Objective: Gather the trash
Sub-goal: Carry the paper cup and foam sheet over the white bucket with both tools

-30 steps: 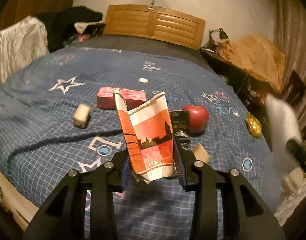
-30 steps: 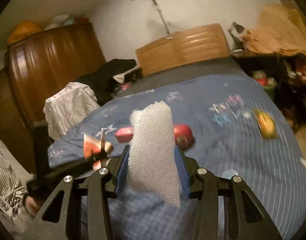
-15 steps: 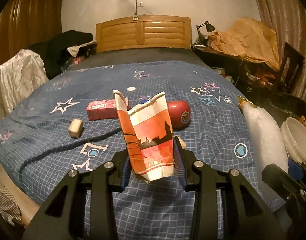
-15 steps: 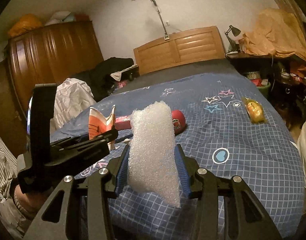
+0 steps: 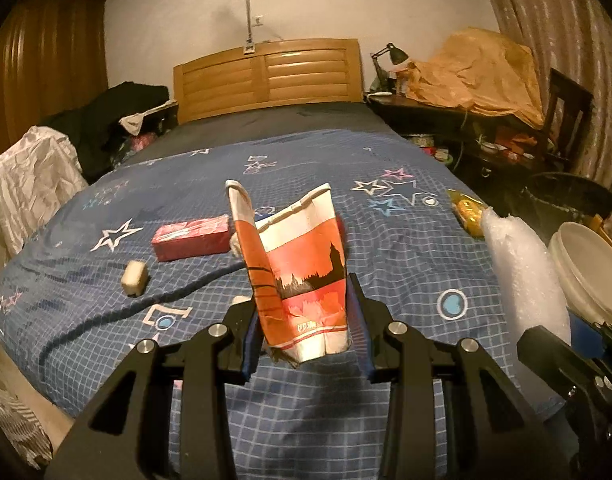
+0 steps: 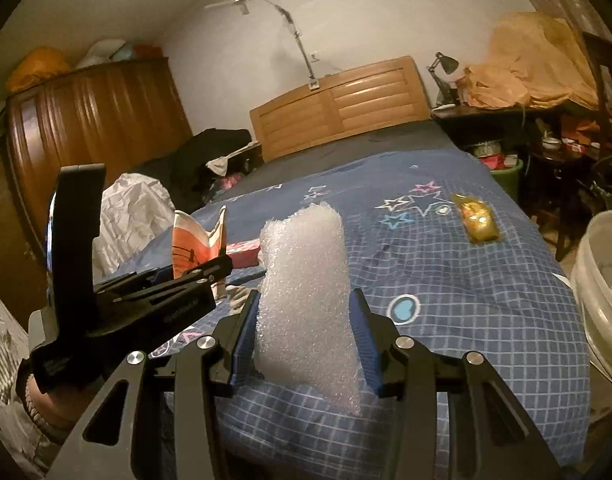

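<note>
My left gripper (image 5: 306,328) is shut on a crushed red-and-white paper cup (image 5: 302,280), held upright above the foot of the bed; it also shows in the right wrist view (image 6: 198,240). My right gripper (image 6: 306,340) is shut on a white foam sheet (image 6: 306,300), also seen in the left wrist view (image 5: 522,276) at the right. On the blue star blanket (image 5: 386,240) lie a red box (image 5: 192,236), a small beige block (image 5: 134,282) and a yellow wrapper (image 5: 468,214). A white bucket (image 5: 590,268) stands right of the bed.
Wooden headboard (image 5: 266,76) at the far end. A cluttered desk with a lamp (image 5: 394,56) and orange cloth (image 5: 478,68) lies to the right. A white-draped object (image 5: 30,184) and dark clothes (image 5: 118,120) are at the left, by a wardrobe (image 6: 90,128).
Both grippers have pulled back toward the foot of the bed, each still holding its item. The white bucket has come into view at the right. The red round object is now hidden behind the cup.
</note>
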`<move>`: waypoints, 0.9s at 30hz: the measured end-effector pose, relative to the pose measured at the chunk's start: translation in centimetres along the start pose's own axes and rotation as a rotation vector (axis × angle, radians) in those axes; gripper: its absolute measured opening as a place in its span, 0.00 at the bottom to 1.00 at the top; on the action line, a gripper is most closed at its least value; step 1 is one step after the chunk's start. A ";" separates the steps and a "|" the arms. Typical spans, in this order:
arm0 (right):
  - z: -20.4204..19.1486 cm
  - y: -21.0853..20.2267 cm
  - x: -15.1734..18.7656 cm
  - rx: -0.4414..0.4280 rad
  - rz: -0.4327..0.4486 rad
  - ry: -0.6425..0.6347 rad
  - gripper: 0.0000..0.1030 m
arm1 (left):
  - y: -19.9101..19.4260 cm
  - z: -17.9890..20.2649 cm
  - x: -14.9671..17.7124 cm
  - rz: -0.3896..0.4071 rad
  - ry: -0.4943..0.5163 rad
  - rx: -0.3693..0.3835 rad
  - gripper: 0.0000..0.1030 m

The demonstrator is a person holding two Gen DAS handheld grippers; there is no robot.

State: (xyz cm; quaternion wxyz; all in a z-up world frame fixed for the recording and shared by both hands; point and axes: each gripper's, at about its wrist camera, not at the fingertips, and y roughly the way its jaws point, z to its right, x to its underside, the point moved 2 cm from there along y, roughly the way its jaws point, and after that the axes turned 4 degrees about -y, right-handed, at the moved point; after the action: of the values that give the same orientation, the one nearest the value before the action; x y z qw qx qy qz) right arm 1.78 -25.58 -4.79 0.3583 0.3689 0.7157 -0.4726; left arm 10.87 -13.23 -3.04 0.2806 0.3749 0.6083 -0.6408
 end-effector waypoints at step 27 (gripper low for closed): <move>16.3 -12.6 0.6 0.328 0.190 0.235 0.45 | 0.9 17.7 0.5 -0.036 0.231 0.275 0.35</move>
State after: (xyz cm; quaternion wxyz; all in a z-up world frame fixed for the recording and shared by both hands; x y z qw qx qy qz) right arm -6.70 -44.35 -4.95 0.2505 0.5404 0.6282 -0.5006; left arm 8.91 -30.78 -4.33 0.1434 0.4699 0.5498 -0.6755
